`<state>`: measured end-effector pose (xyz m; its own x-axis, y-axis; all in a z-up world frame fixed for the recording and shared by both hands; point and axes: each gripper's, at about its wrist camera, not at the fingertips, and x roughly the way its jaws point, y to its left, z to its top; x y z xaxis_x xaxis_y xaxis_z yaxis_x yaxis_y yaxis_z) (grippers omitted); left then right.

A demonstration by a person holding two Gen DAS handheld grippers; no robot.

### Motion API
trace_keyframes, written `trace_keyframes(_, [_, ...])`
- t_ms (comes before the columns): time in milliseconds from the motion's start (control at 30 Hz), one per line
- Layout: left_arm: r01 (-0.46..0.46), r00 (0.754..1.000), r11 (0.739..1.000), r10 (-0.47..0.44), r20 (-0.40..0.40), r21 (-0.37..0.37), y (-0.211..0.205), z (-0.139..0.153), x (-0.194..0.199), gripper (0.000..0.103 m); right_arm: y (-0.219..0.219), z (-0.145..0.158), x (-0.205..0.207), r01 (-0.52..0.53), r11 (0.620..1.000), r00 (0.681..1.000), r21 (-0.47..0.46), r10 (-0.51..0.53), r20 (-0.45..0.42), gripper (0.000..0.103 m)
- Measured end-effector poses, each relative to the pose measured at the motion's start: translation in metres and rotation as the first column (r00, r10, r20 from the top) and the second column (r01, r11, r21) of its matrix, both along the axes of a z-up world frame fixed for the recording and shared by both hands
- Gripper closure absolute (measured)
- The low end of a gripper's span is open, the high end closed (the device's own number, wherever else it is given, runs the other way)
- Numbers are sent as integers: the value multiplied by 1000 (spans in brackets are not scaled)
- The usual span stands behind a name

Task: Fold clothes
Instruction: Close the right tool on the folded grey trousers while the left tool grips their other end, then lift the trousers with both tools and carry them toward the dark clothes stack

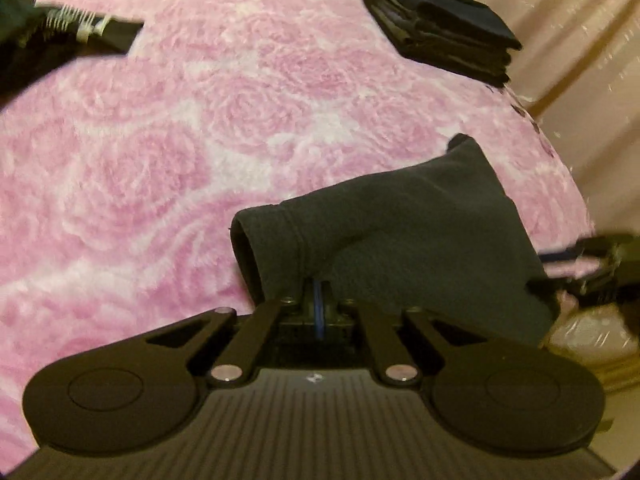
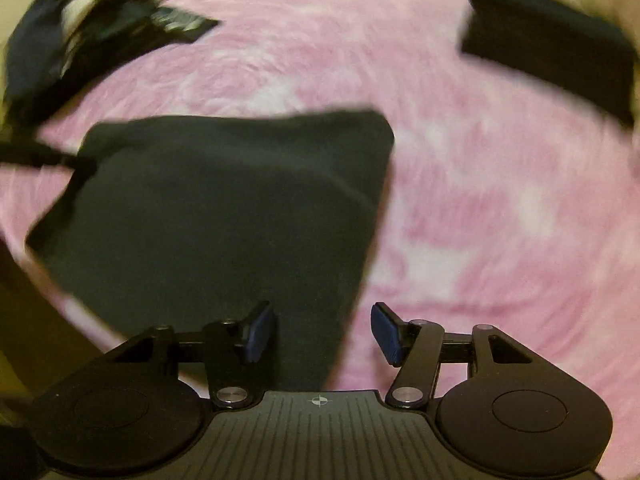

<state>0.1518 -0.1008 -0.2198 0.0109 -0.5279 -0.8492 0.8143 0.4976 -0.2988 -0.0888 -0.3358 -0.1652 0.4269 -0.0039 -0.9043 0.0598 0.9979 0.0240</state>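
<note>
A dark grey garment (image 1: 420,236) lies on the pink rose-patterned blanket (image 1: 160,160). My left gripper (image 1: 318,296) is shut on its near edge and lifts a rolled fold of it. In the right wrist view the same garment (image 2: 224,208) spreads flat in front and to the left. My right gripper (image 2: 322,334) is open, its blue pads (image 2: 258,334) apart over the garment's near corner, holding nothing. That view is blurred by motion.
A stack of folded dark clothes (image 1: 440,28) sits at the blanket's far right; it also shows in the right wrist view (image 2: 552,44). A heap of unfolded dark clothes (image 1: 48,36) lies far left, seen too in the right wrist view (image 2: 88,28). A beige curtain (image 1: 580,60) hangs right.
</note>
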Motion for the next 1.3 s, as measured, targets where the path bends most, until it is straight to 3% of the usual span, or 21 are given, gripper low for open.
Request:
trace_keyframes(100, [81,990,996,-84,117,27,12,22,-18,94,36,15,-13,-181,979,982,-91,185,41,45])
trace_keyframes(167, [154,966,987,-160,205,43,23,36,-36,85,63,12,-19,-297,946,952,-132,304,41,45])
trace_keyframes(267, [323,879,943,-331,344,81,36,44,-76,76,90,-11,-21,-396,902,915,-173,403,4,45])
trace_keyframes(367, [517,692,840,-522,499,163,46,35,-127,57,95,-38,-14,-383,901,923,-206,383,-41,45])
trace_keyframes(433, [613,541,752,-623,565,242,50,23,-158,53,92,-43,-9,-348,915,937,-205,348,-34,45])
trace_keyframes(500, [663,408,672,-694,593,330,51,6,-179,50,86,-39,-4,-306,934,951,-186,307,-26,45])
trace_keyframes(567, [662,301,621,-733,610,420,49,-13,-194,50,80,-36,-2,-270,950,962,-157,271,-15,45])
trace_keyframes(667, [637,177,565,-770,613,525,46,-38,-206,50,74,-32,-2,-218,969,976,-120,220,3,44])
trace_keyframes(700, [627,138,544,-782,608,558,45,-46,-210,50,74,-29,-4,-203,972,979,-121,206,10,36])
trace_keyframes(767, [604,53,499,-804,593,622,46,-63,-214,45,73,-25,-8,-175,976,983,-128,180,28,31])
trace_keyframes(833, [582,-29,476,-798,602,659,48,-76,-219,42,74,-21,-13,-153,980,986,-129,160,43,31])
trace_keyframes(900, [553,-65,478,-792,608,682,47,-82,-220,41,80,-19,-20,-147,978,986,-149,158,58,31])
trace_keyframes(967, [546,-25,489,-802,597,680,40,-81,-216,57,91,-14,-32,-181,959,975,-218,203,86,30])
trace_keyframes(1067, [581,135,542,-800,584,608,26,-53,-200,67,109,-6,-49,-255,905,941,-342,313,129,2])
trace_keyframes(1133, [609,314,612,-771,555,505,13,-24,-177,68,124,-9,-53,-347,847,896,-401,427,126,2])
trace_keyframes(1233, [609,541,708,-701,465,359,-5,11,-138,69,138,-19,-47,-427,767,837,-478,536,113,2])
trace_keyframes(1267, [598,600,735,-675,429,321,-11,19,-125,69,141,-22,-42,-433,746,824,-506,555,113,2])
trace_keyframes(1300, [588,644,754,-655,395,293,-15,24,-113,69,142,-26,-38,-435,728,816,-530,568,110,2])
